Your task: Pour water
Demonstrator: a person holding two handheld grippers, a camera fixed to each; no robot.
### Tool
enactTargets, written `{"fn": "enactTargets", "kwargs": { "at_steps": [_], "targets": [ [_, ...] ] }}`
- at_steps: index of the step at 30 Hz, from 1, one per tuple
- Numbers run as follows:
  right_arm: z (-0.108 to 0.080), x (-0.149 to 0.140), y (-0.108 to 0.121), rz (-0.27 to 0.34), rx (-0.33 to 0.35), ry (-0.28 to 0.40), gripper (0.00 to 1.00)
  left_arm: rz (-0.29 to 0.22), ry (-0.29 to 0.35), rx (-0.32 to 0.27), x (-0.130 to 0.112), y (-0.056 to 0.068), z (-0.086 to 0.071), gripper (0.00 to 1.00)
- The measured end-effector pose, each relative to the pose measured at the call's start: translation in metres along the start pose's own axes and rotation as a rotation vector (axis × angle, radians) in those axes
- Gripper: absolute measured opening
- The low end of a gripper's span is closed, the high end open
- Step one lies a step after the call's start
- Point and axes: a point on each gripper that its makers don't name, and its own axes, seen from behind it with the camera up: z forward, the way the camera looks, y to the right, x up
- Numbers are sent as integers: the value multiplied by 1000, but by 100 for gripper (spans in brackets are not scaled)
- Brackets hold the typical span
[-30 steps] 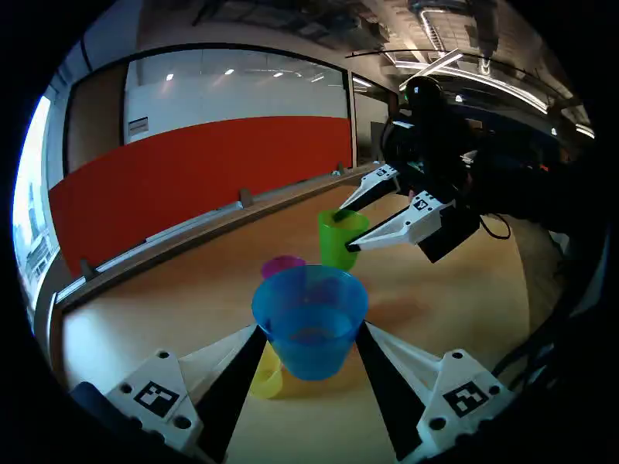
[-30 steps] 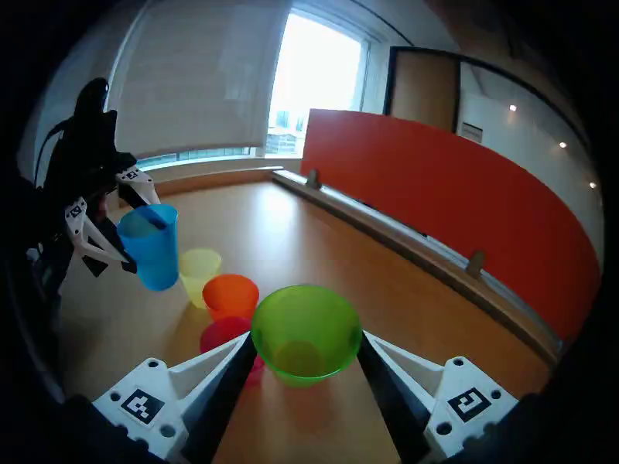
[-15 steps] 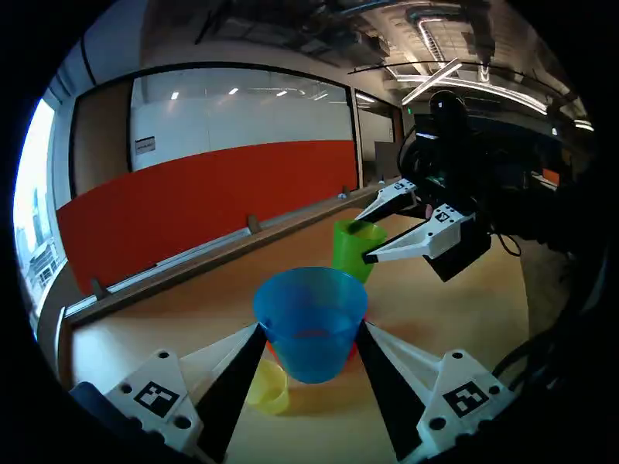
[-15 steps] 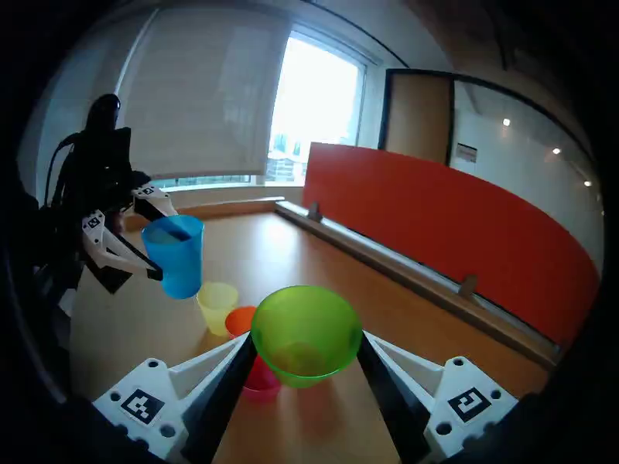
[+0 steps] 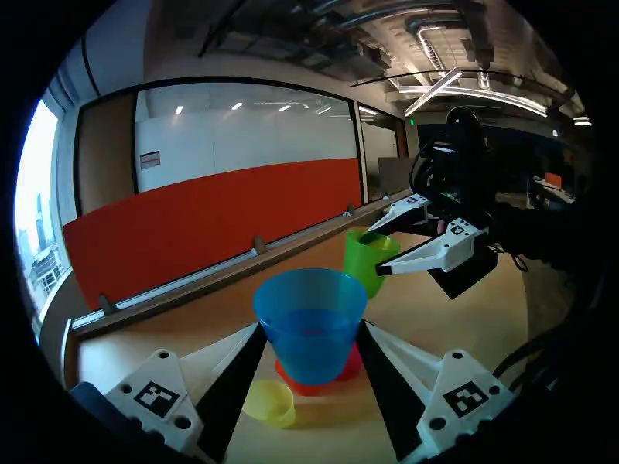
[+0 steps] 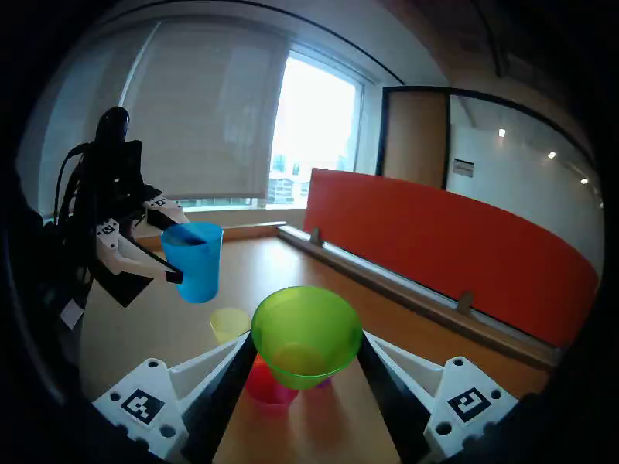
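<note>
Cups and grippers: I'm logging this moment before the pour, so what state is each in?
blue cup: upright, lifted off the table, held by the left gripper
green cup: upright, lifted, held by the right gripper
yellow cup: upright on the table, looks empty
red cup: standing on the table
left gripper: shut on blue cup
right gripper: shut on green cup

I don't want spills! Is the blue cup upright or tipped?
Upright: the blue cup sits level, rim up, in the left gripper.
</note>
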Motion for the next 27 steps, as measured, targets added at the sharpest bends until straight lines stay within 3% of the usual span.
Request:
{"fn": "enactTargets", "kwargs": {
  "at_steps": [27],
  "targets": [
    [-4,32,-11,1,-6,102,93,-6,32,10,17,-4,-4,81]
  ]
}}
